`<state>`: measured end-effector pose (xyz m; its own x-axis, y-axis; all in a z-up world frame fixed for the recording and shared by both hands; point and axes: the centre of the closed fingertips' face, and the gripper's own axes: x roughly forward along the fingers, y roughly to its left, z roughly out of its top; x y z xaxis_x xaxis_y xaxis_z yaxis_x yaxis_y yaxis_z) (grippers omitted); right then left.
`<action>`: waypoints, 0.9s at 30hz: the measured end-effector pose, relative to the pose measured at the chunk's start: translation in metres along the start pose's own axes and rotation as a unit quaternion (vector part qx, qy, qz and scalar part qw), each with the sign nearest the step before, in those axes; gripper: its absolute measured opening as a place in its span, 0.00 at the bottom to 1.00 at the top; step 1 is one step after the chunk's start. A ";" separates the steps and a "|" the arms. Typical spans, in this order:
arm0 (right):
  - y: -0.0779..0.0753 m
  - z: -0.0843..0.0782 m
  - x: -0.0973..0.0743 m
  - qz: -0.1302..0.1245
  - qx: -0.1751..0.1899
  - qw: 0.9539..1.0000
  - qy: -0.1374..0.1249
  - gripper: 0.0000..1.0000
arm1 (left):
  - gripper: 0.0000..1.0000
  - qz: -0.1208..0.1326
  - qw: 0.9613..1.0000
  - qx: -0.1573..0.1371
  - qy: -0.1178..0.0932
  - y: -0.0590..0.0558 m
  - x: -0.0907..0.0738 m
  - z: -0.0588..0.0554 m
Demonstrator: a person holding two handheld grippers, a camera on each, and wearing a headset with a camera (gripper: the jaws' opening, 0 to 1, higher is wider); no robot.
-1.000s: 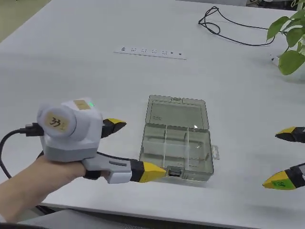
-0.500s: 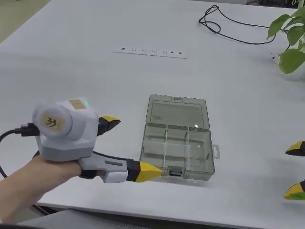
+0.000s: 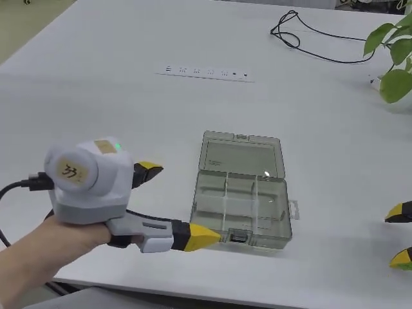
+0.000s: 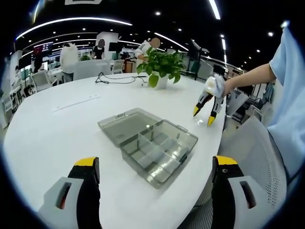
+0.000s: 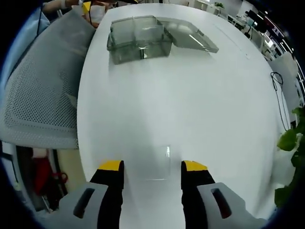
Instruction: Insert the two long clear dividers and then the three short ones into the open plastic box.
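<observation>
Slippage looms: the clear divider point(image 5: 159, 163), flat on the tabletop point(image 5: 143, 95) just ahead of the released right tongs point(image 5: 152, 168), may skate away when pinched; left tongs point(image 3: 179, 203) gape empty too.

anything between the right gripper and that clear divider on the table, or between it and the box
Nothing visible does. The right gripper is open, the clear divider lies flat right at its jaw tips, and bare table runs from there to the open plastic box.

"33" handwritten on round tan sticker point(image 3: 72, 170), back of left tongs point(image 3: 179, 203)
</observation>
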<state>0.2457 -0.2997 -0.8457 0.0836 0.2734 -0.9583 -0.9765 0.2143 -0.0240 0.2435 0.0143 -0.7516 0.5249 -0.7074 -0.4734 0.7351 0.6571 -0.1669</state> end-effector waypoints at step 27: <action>0.002 0.001 0.004 -0.004 -0.015 1.000 0.024 0.33 | 0.98 0.008 1.000 -0.015 -0.027 0.003 0.003 0.009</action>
<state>0.2443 -0.2969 -0.8493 0.0824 0.2259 -0.9707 -0.9812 0.1887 -0.0394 0.2510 0.0119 -0.7460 0.5592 -0.7089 -0.4298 0.7135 0.6755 -0.1860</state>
